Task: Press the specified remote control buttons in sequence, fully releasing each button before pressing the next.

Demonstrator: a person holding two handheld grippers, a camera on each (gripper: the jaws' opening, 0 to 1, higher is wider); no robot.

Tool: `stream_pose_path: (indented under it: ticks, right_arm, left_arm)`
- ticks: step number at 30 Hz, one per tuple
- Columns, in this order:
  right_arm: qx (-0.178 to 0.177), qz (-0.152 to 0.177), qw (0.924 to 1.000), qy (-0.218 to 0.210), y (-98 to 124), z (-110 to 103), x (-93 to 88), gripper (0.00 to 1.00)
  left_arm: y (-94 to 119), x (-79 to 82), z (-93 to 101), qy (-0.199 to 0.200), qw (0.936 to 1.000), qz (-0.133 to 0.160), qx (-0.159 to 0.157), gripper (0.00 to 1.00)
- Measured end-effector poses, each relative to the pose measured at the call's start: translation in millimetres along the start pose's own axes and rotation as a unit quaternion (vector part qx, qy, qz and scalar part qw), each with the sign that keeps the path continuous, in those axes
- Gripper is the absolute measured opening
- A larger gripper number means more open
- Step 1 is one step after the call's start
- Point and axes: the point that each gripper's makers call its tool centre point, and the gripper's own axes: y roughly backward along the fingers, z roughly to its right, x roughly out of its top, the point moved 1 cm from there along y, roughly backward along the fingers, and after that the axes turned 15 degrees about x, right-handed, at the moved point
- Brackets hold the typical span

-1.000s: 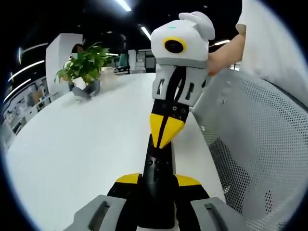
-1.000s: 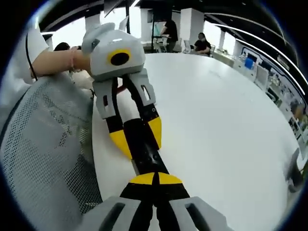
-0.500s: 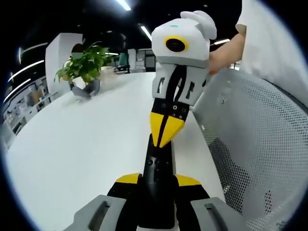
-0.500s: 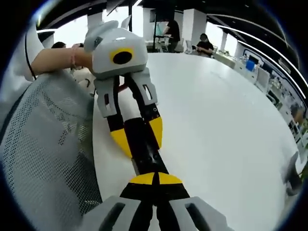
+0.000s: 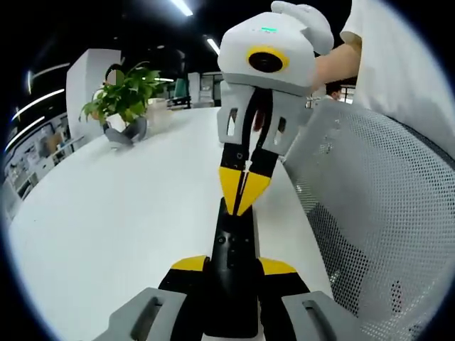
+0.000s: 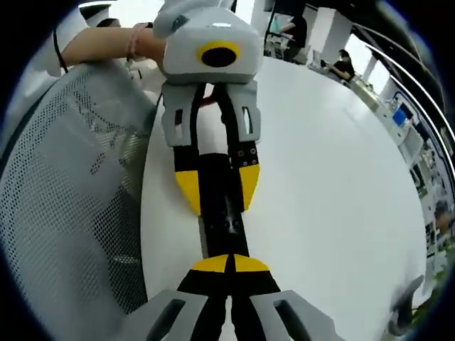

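L gripper (image 5: 233, 264) clamped on the black remote (image 5: 234, 249), w/ its long axis running out toward the R gripper (image 5: 243, 186). R gripper's yellow tips are together, touching the remote's far end. Remote sits by the tabletop (image 5: 128, 213) edge, mesh chair (image 5: 384, 213) just beside. Wide open white surface on the other side, plant (image 5: 124, 99) at the far edge.

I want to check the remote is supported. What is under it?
The white table lies under the remote, near its edge. The left gripper clamps its far end; the right gripper's closed tips press its near end.
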Motion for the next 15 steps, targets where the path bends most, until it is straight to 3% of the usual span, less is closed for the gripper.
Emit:
stream_pose_path:
  ticks: [3, 6, 10, 15]
  right_arm:
    - [-0.005, 0.082, 0.9932, -0.082, 2.7, 2.7, -0.7, 0.0]
    - [0.003, 0.13, 0.9836, -0.124, 4.7, 2.9, -1.4, 0.0]
    - [0.007, 0.122, 0.9861, -0.112, 4.0, 3.0, -1.4, 0.0]
    - [0.005, 0.073, 0.9964, -0.042, 1.5, 3.3, 1.4, 0.0]
  left_arm:
    - [0.0, 0.0, 0.0, 0.0, 1.0, 0.0, 0.001, 0.26]
    - [0.0, 0.0, 0.2, 0.0, 1.0, 0.0, 0.001, 0.26]
    - [-0.2, -0.2, 0.1, 0.0, 1.0, -0.001, 0.001, 0.26]
    - [-0.4, -0.6, -0.3, -0.001, 1.0, -0.001, 0.0, 0.26]
